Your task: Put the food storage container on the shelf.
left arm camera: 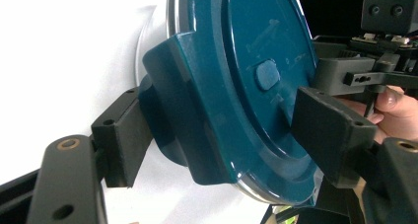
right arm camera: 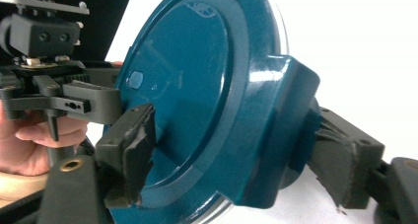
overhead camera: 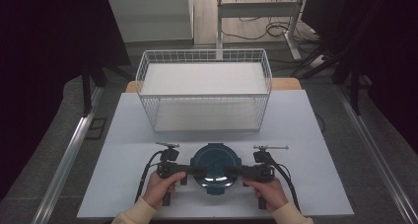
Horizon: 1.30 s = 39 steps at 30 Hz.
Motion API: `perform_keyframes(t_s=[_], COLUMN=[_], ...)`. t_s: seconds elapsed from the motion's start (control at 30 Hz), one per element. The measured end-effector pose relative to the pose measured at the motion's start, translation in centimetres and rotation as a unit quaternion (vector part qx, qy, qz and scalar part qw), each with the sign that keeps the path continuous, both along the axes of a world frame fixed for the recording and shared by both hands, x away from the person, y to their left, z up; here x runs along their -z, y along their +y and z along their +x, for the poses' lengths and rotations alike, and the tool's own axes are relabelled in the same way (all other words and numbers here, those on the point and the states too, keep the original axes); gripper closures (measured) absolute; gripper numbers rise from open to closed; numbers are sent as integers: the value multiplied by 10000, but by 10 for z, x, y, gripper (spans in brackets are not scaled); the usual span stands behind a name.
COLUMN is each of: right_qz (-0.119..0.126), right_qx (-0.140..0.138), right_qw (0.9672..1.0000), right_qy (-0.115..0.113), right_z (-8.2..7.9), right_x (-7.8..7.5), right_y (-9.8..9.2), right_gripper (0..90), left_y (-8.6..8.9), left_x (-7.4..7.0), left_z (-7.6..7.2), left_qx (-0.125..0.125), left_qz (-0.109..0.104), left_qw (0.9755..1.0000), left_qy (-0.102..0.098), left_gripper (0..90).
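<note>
Both grippers clamp teal lidded container (overhead camera: 214, 170) by side latches: left gripper (overhead camera: 191, 170), right gripper (overhead camera: 235, 171). Tip: squeeze evenly, lift level toward wire basket (overhead camera: 204, 88).

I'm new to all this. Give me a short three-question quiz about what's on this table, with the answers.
1. True or false: the wire basket has things in it.
2. Which sits nearer the person: the basket or the round blue lid?
3. How do the left gripper and the right gripper meet the lid: A, both from the same side; B, from opposite sides, one clip each; C, one from above?

Key
1. False: it looks empty.
2. The lid; the basket stands behind it on the white table.
3. B: each gripper's jaws sit either side of a clip on the lid's rim.
</note>
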State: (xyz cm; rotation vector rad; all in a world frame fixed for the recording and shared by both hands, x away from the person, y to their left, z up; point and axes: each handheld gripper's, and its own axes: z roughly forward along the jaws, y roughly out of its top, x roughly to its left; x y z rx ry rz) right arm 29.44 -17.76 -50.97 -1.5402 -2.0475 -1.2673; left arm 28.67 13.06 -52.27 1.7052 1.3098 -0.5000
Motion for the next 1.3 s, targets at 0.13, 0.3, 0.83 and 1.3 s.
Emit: perform_keyframes(t_s=[0.13,0.3,0.83,1.3], right_qz=[-15,72,348,295], right_qx=[7,48,241,255], right_qw=[9999,9998,9990,9985], right_qy=[-100,-163,-138,-393], right_z=[-4,-9,-16,-20], right_x=[-3,-4,-5,-12], right_y=[-1,-4,-11,-10], right_gripper=[278,315,376,390], left_y=[0,3,6,6], left_x=[-3,-4,-11,-17], left_z=[-4,-9,-21,-24], left_qx=[-21,-119,-149,-174], left_qz=[26,-38,-41,17], left_qw=[9999,9997,9990,9983], left_qy=[-100,-231,-427,-562], left_gripper=[282,333,392,421])
